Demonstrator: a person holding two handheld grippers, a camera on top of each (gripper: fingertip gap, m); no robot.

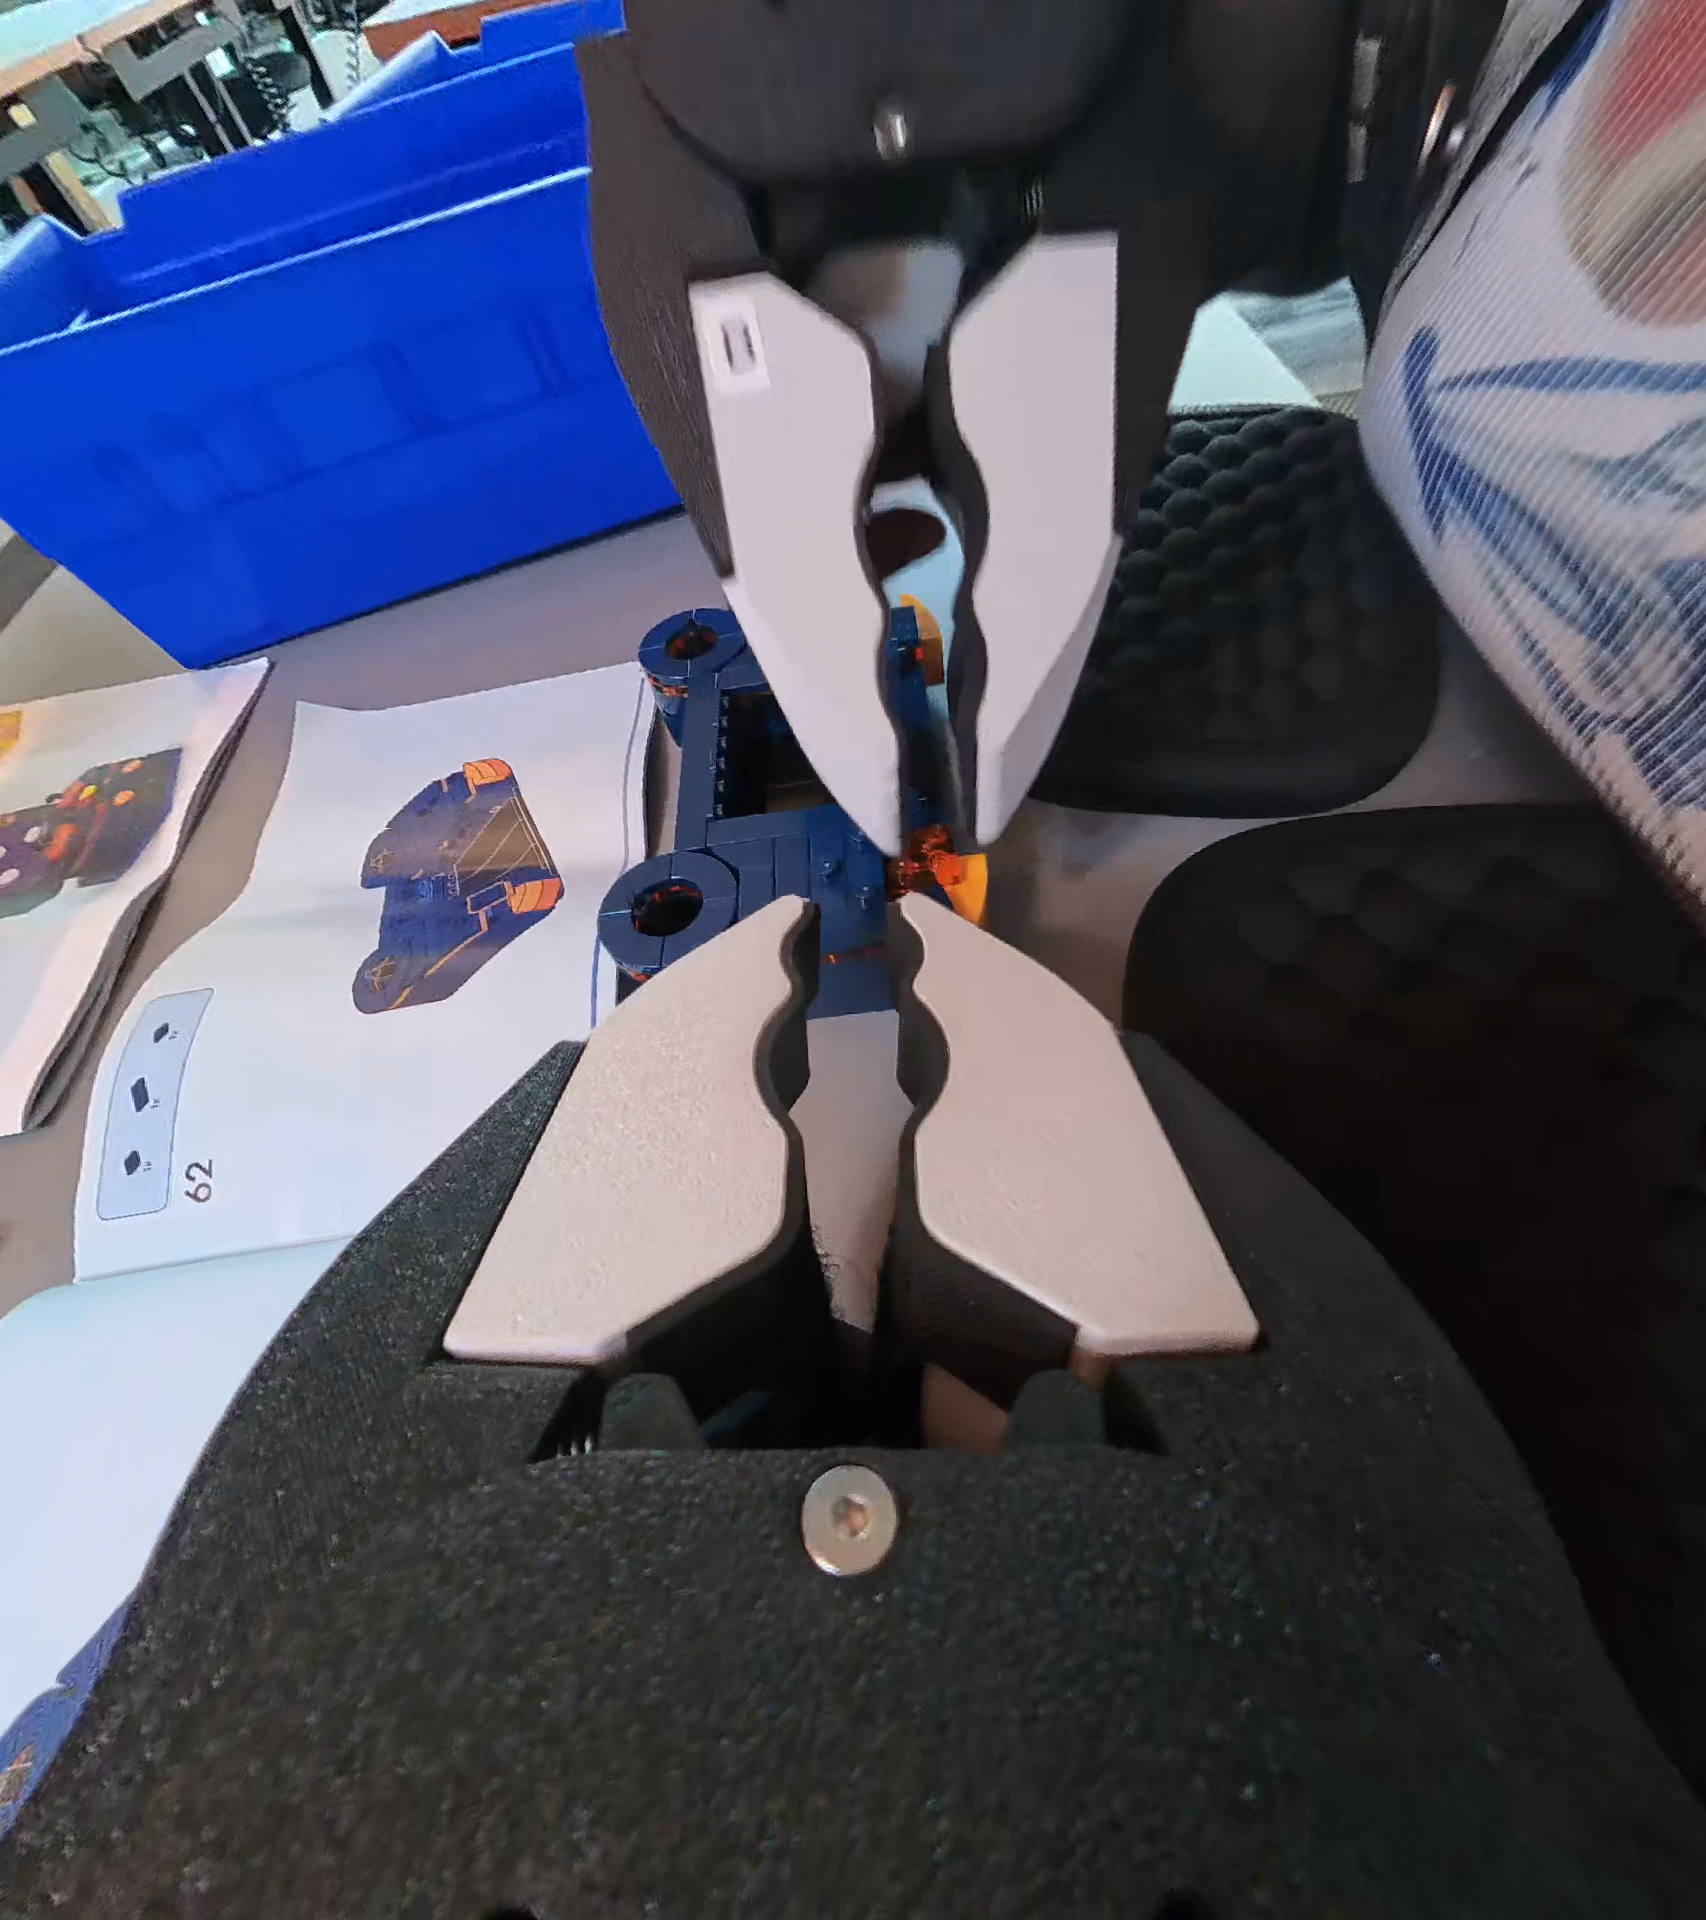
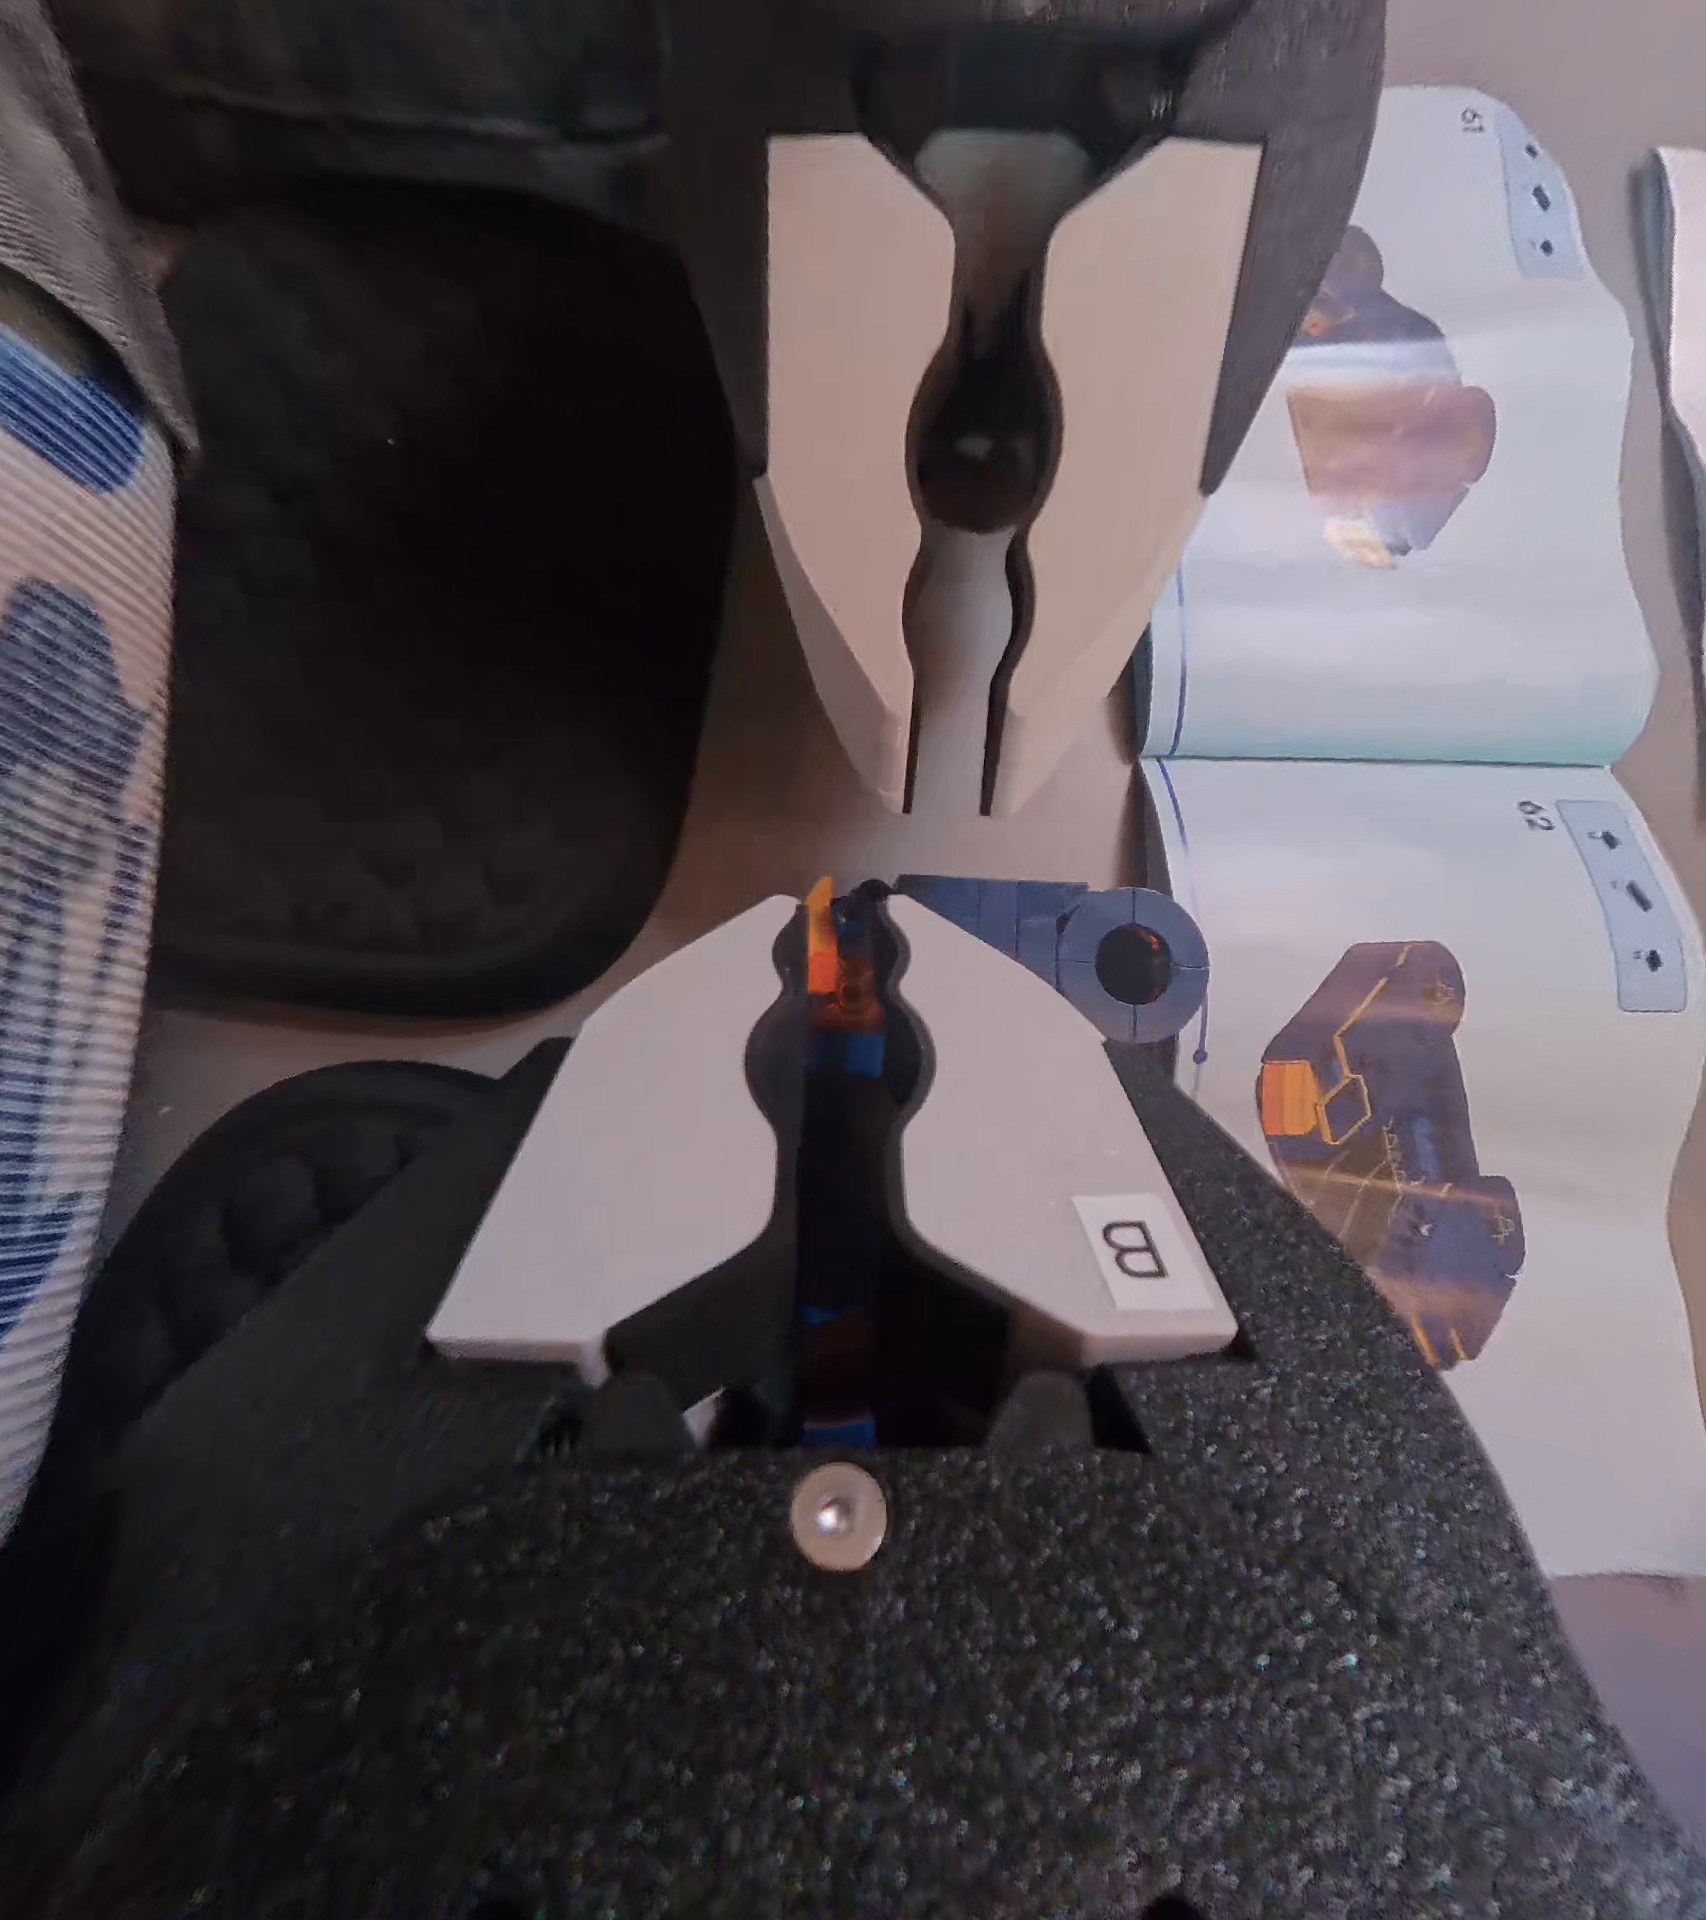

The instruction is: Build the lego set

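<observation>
Both grippers faced each other over the model (image 1: 776,857), which lay on the grey table (image 1: 516,634) just beside the open booklet (image 1: 361,935). From the left wrist view I saw the right gripper (image 1: 935,840) reaching down from above, its white fingers (image 1: 807,582) drawn in to a narrow gap and pinching a small clear orange piece (image 1: 932,868) at the model's near corner. My left gripper (image 1: 859,909) sat low in front of the same corner, its fingers (image 1: 683,1122) a little apart with nothing caught between them, the blue bricks showing through the gap.

From the right wrist view, the right gripper (image 2: 849,888) straddled the model's (image 2: 1036,925) end, and I could see the orange piece (image 2: 844,992) between its fingers (image 2: 662,1122). The left gripper (image 2: 948,805) hung just beyond, tips clear of the bricks and slightly parted.

One blue bin (image 1: 309,416) stood behind the booklet, and a second booklet (image 1: 49,831) lay to its left. Black padded cushions (image 1: 1296,623) sat on the model's other side, under a patterned sleeve (image 1: 1607,468)
</observation>
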